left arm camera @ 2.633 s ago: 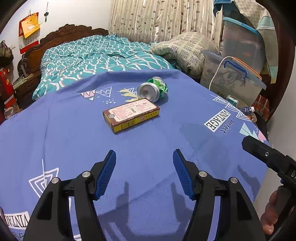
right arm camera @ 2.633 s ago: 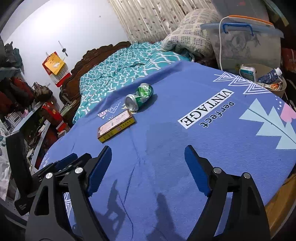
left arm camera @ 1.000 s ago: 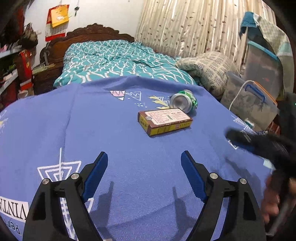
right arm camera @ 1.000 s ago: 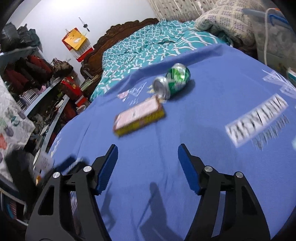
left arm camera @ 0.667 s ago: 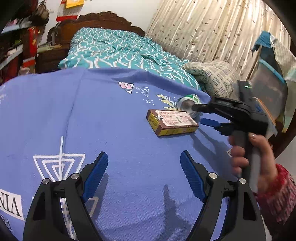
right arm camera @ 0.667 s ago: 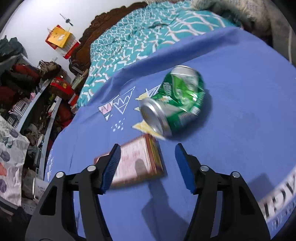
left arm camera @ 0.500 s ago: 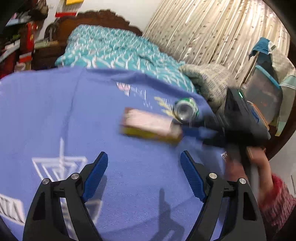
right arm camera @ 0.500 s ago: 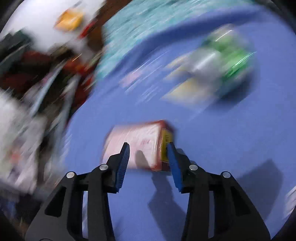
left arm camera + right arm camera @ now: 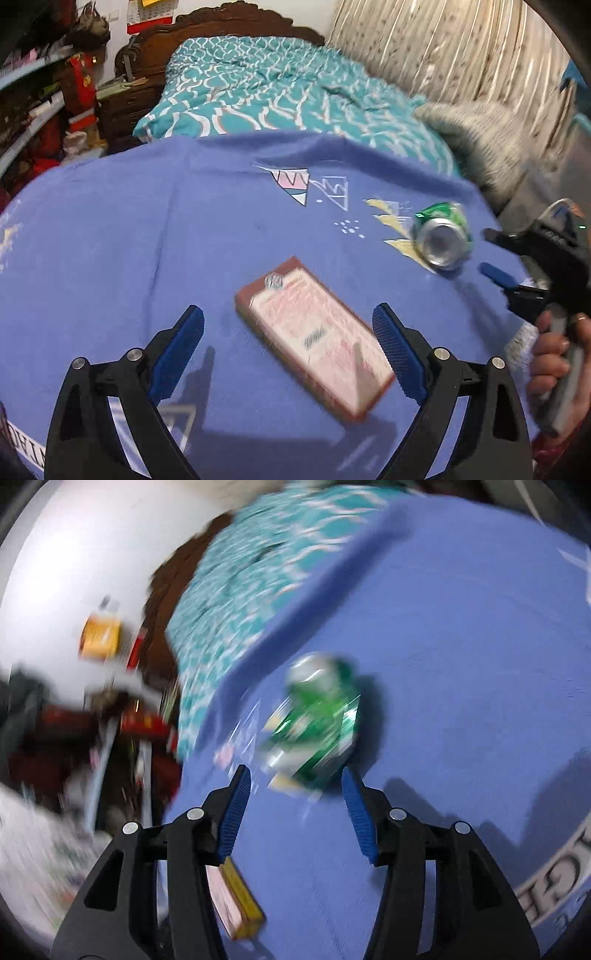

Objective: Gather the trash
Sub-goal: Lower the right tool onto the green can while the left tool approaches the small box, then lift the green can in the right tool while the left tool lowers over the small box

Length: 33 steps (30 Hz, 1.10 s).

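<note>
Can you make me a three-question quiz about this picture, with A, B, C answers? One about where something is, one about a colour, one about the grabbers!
1. Where does the flat box lie?
A. Between the left gripper's fingers
B. On the teal bedding
C. On top of the can

2. What colour is the crushed can?
A. Red
B. Green
C. Yellow

3. How are the right gripper's jaws?
A. Shut on the can
B. Shut on the box
C. Open

Answers: 1 A, blue pads sit on either side of it. 2 B, green sides, silver end. 3 C, wide gap, can just ahead.
</note>
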Available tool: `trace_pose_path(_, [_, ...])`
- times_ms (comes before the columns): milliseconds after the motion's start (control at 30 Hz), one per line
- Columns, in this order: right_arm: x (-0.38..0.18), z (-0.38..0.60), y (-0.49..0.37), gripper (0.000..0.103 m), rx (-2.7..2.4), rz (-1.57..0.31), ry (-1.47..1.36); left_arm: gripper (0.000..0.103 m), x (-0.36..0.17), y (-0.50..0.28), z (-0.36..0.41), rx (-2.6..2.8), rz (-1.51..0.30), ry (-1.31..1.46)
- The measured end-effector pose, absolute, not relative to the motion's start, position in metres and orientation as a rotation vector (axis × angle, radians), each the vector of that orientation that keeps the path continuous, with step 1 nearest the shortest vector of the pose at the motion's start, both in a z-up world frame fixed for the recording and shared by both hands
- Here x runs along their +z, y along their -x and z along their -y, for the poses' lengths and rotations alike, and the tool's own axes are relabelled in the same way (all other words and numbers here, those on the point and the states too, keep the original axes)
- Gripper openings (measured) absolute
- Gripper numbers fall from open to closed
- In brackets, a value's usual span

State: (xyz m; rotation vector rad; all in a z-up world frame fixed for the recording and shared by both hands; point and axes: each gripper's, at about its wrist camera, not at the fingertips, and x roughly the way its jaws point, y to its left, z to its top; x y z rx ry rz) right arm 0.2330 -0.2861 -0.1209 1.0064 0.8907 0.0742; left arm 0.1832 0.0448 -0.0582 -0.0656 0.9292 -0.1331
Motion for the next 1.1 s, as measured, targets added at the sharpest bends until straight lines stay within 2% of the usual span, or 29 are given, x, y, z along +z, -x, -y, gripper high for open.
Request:
trace_pose_path(267, [-0.140,0.281,-0.286,0.054,0.090,-0.950,-0.961,0.095,-0.083,-0.207,-0.017,-0.100,-0.960,-0.015])
trace_pose_path(333, [-0.147,0.283,-0.300,0.050,0.143,-0.965,-0.972,0.094,-0.088,-0.206,-0.009,-0.083,-0.928,-0.075])
trace_pose_path(367, [-0.148,0.280,-0.297,0.044,0.156,-0.976,-0.958,0.094,-0.089,-0.205,-0.008,-0.081,-0.924,-0.091])
trace_pose_path(400, [-0.151,0.276,-0.293,0.021,0.177,-0.987,-0.957,0.086,-0.086,-0.202,-0.009,-0.096,-0.902,-0.085])
trace_pose_path(433, [-0.152,0.271,-0.290,0.020,0.216,-0.987,-0.980,0.061,-0.085,-0.200,-0.009,-0.104,-0.886,-0.092])
trace_pose_path(500, [-0.147,0.262,-0.275,0.017,0.241,-0.975,-0.967,0.048,-0.085,-0.196,-0.007,-0.101,-0.865,-0.150])
trace_pose_path(533, [-0.141,0.256,-0.263,0.017,0.255,-0.964,-0.942,0.038,-0.084,-0.193,-0.007,-0.127,-0.860,-0.149])
trace_pose_path(567, [-0.137,0.255,-0.250,0.016,0.267,-0.955,-0.938,0.033,-0.083,-0.190,-0.006,-0.146,-0.856,-0.158])
trace_pose_path(633, [-0.131,0.252,-0.222,0.015,0.303,-0.936,-0.946,0.016,-0.080,-0.176,-0.003,-0.185,-0.846,-0.190])
trace_pose_path(700, [-0.128,0.249,-0.184,0.015,0.351,-0.923,-0.963,0.010,-0.080,-0.159,-0.001,-0.200,-0.835,-0.225])
trace_pose_path(900, [-0.148,0.241,-0.085,0.015,0.456,-0.943,-1.013,0.010,-0.077,-0.111,-0.020,-0.231,-0.809,-0.243])
trace_pose_path(967, [-0.157,0.239,-0.068,0.014,0.468,-0.945,-1.033,0.026,-0.075,-0.104,-0.029,-0.216,-0.810,-0.226])
trace_pose_path(1000, [-0.161,0.239,-0.064,0.014,0.476,-0.940,-1.046,0.055,-0.072,-0.102,-0.037,-0.197,-0.807,-0.200])
trace_pose_path(1033, [-0.165,0.241,-0.061,0.014,0.484,-0.932,-1.068,0.069,-0.069,-0.101,-0.041,-0.183,-0.796,-0.182])
trace_pose_path(1100, [-0.166,0.245,-0.058,0.014,0.484,-0.916,-1.090,0.069,-0.061,-0.103,-0.052,-0.154,-0.784,-0.139])
